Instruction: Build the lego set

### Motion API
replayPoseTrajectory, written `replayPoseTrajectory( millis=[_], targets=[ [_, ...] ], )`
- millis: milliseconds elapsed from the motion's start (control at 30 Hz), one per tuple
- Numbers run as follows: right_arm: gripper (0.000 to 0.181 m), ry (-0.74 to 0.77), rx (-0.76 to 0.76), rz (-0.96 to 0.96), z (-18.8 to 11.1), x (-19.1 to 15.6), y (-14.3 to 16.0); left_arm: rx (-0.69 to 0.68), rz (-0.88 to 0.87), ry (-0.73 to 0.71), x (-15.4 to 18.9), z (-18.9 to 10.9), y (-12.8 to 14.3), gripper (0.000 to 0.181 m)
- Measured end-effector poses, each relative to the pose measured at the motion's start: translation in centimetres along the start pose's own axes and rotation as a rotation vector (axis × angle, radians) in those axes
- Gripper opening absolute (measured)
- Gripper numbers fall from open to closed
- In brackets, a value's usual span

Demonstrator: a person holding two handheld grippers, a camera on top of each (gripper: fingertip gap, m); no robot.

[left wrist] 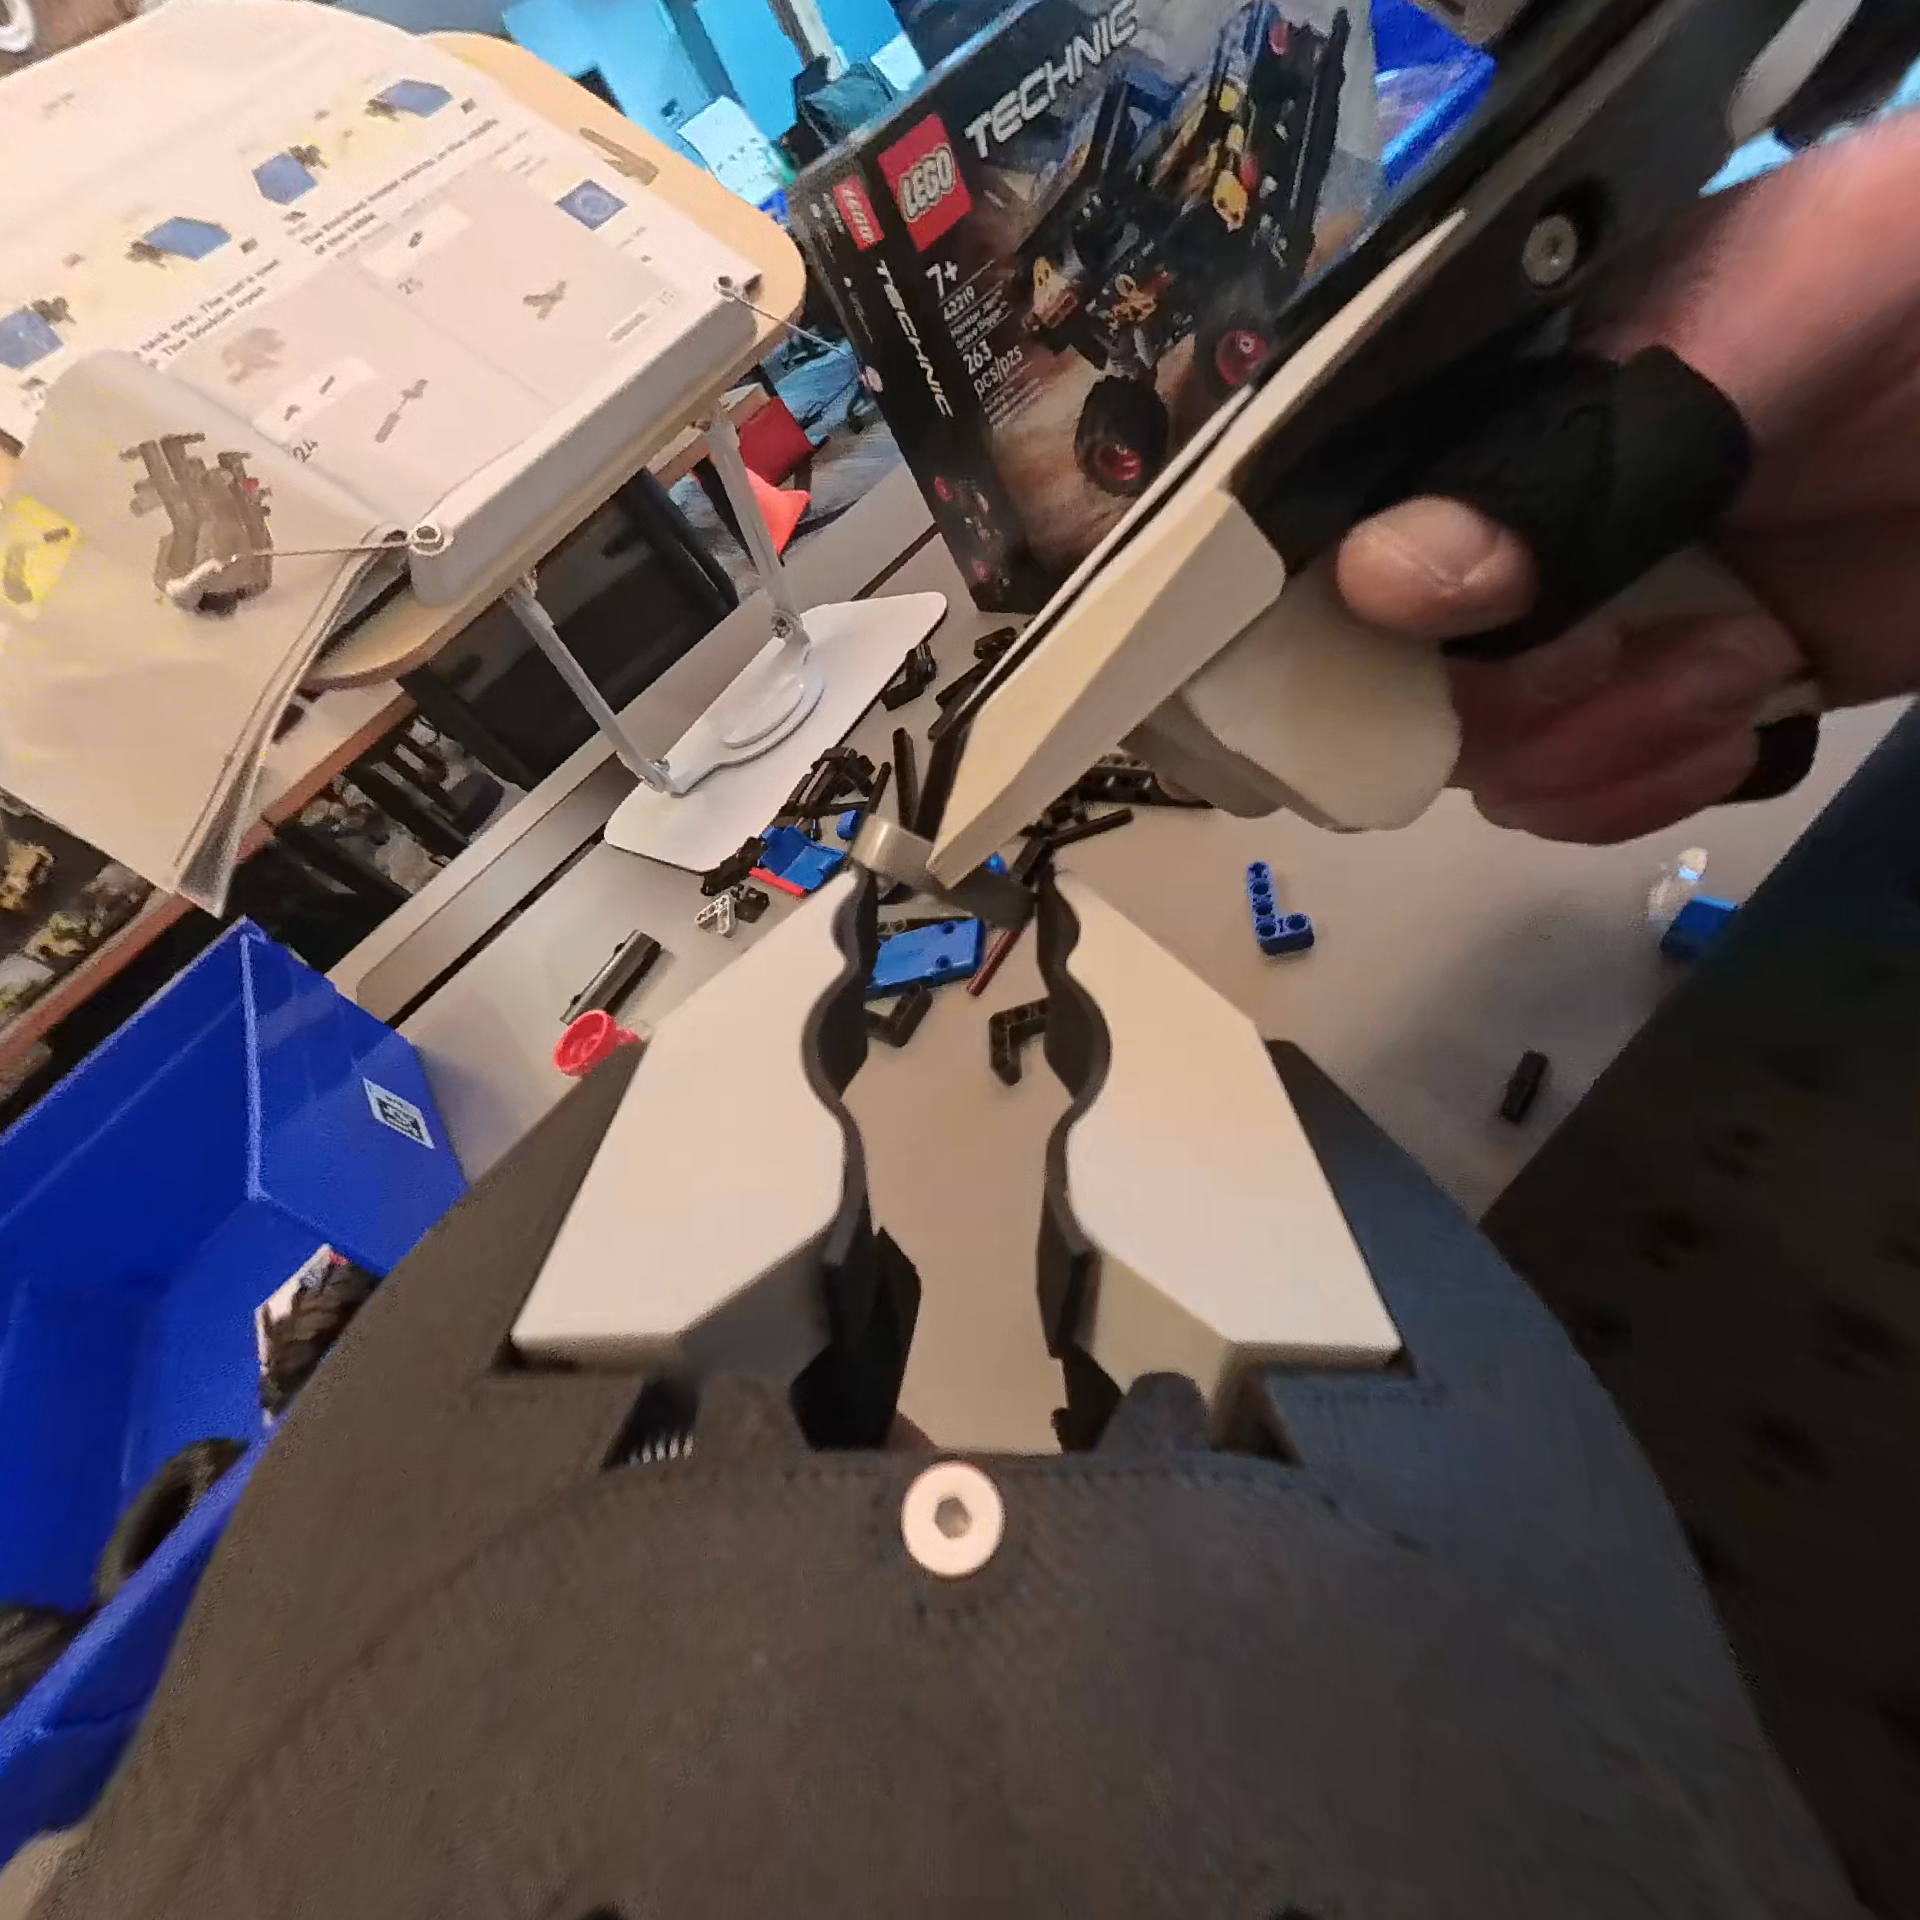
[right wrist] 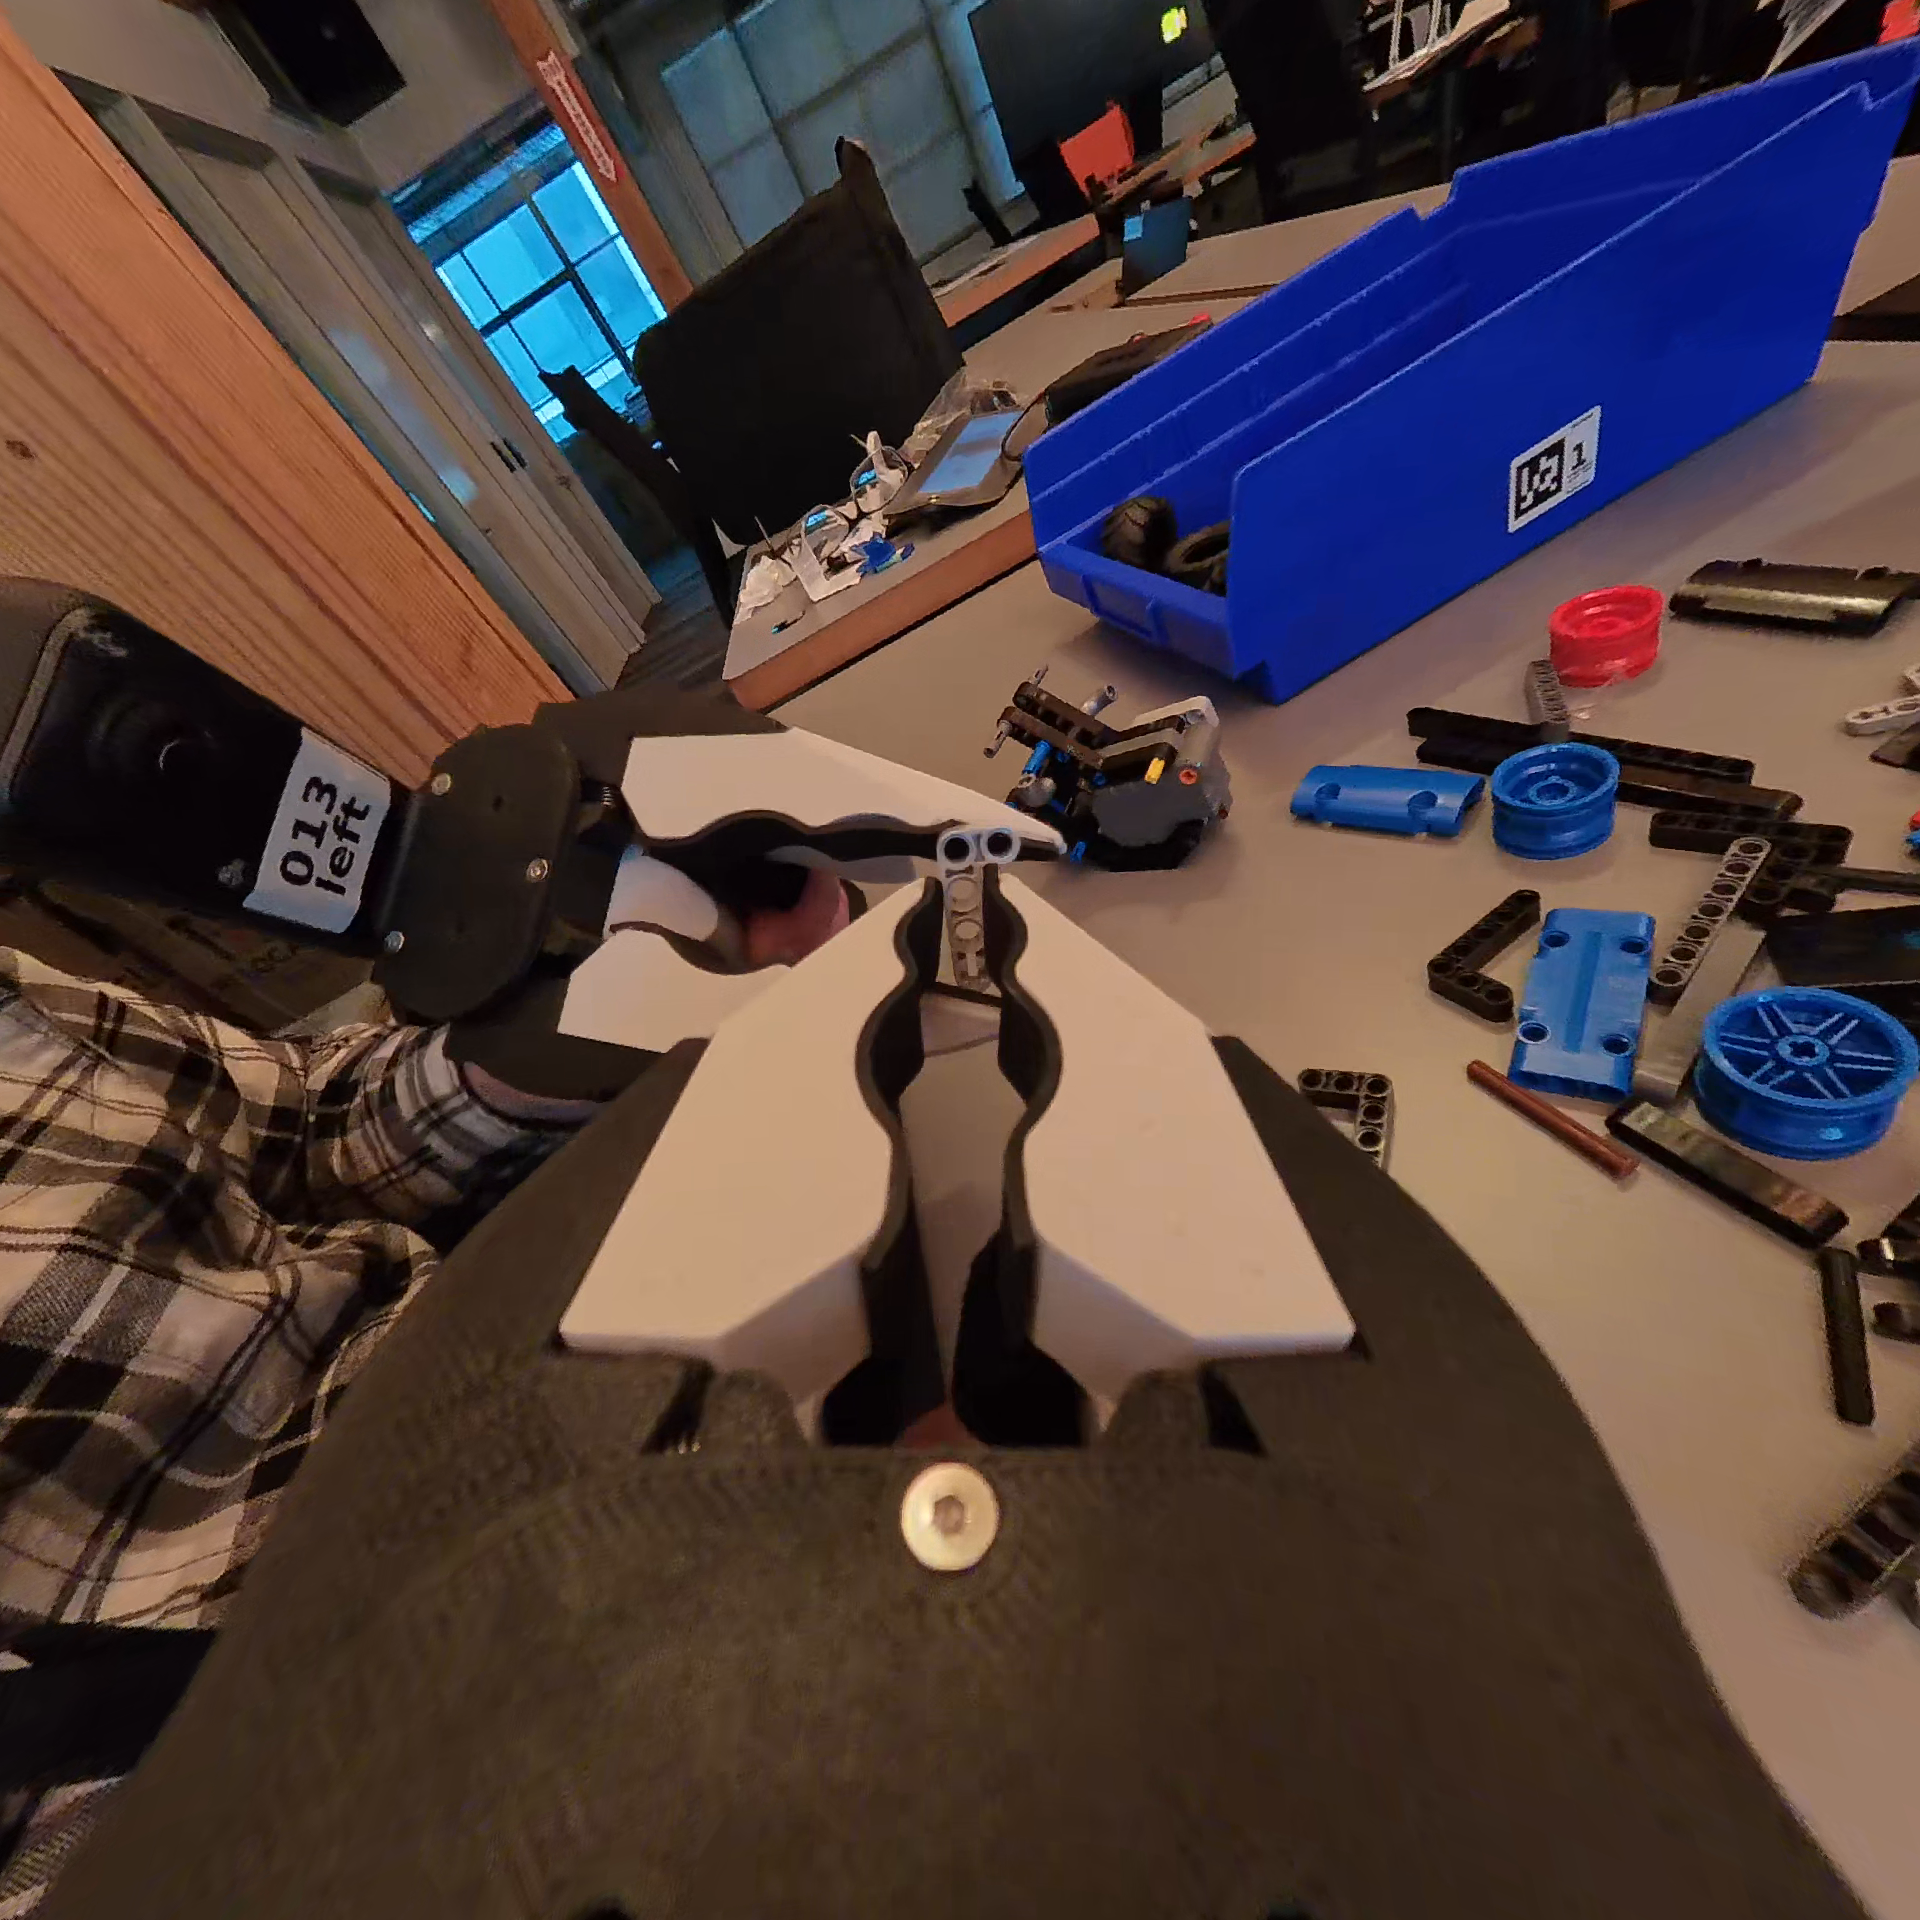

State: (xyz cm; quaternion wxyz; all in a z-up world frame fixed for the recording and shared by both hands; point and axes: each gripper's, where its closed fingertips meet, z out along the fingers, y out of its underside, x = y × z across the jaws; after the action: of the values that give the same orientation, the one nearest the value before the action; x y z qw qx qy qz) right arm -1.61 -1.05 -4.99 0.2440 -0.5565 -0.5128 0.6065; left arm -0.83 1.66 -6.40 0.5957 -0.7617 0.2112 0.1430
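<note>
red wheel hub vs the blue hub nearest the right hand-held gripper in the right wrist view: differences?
The red wheel hub sits far back beside the blue bin; the blue wheel hub lies nearer, among the loose parts. The red hub looks smaller and shows its ribbed barrel side; the blue hub looks larger and shows its spoked face. Both are bare rims, without tyres, resting on the grey table.

A black chair stands behind a side table strewn with clutter; a water bottle lies on the table.
</note>
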Motion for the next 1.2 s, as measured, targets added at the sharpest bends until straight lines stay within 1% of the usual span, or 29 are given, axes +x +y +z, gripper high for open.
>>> replayPoseTrajectory(
  millis=[67,100,167,233,333,433,533,600,700,767,833,900,1033,1133,1167,1200],
  targets=[
    [0.006,0.005,0.016,-0.016,-0.1,-0.1,-0.2,-0.010,0.023,0.044,0.2,-0.2,0.3,0.014],
    [0.006,0.007,0.020,-0.019,-0.1,-0.2,-0.3,-0.008,0.010,0.055,0.0,-0.3,0.5,0.011],
    [0.006,0.005,0.022,-0.019,-0.2,-0.2,-0.3,0.004,-0.022,0.095,0.2,-0.4,0.4,0.010],
    [0.007,0.006,0.022,-0.008,-0.3,-0.1,-0.2,-0.008,-0.002,0.108,0.3,-0.3,0.6,0.010],
    [0.006,0.014,0.008,0.000,-0.4,0.2,0.2,-0.016,-0.016,0.143,0.7,-0.2,1.0,0.009],
    [0.006,0.007,-0.009,-0.009,-0.7,0.3,0.6,-0.015,-0.081,0.197,1.1,-0.2,1.3,0.008],
    [0.010,0.033,-0.028,-0.042,-1.4,0.9,0.8,-0.017,-0.144,0.256,1.2,-0.4,1.5,0.008],
    [0.014,0.080,-0.066,-0.147,-1.8,1.3,1.1,-0.031,-0.176,0.323,1.9,-0.6,1.7,0.008],
    [0.022,0.169,-0.167,-0.425,-2.1,1.6,1.9,-0.101,-0.128,0.398,3.6,-0.6,2.7,0.008],
    [0.022,0.202,-0.249,-0.617,-2.0,1.6,2.6,-0.136,-0.114,0.452,4.6,-0.7,3.1,0.008],
    [0.016,0.208,-0.311,-0.771,-1.9,1.6,3.1,-0.162,-0.110,0.466,4.8,-0.7,3.5,0.008],
    [0.013,0.191,-0.346,-0.853,-1.8,1.5,3.4,-0.166,-0.149,0.499,5.0,-0.8,3.5,0.008],
    [0.018,0.160,-0.452,-0.960,-2.1,1.9,4.4,-0.157,-0.218,0.573,5.4,-1.4,3.0,0.008],
    [0.014,0.144,-0.466,-1.065,-2.0,1.5,4.7,-0.162,-0.231,0.617,5.9,-1.4,2.8,0.008],
    [0.009,0.159,-0.469,-1.103,-1.9,1.6,4.6,-0.169,-0.231,0.630,6.1,-1.4,2.9,0.008],
    [0.008,0.171,-0.472,-1.136,-2.0,1.7,4.6,-0.173,-0.235,0.635,6.2,-1.3,3.0,0.008]
  ],
)
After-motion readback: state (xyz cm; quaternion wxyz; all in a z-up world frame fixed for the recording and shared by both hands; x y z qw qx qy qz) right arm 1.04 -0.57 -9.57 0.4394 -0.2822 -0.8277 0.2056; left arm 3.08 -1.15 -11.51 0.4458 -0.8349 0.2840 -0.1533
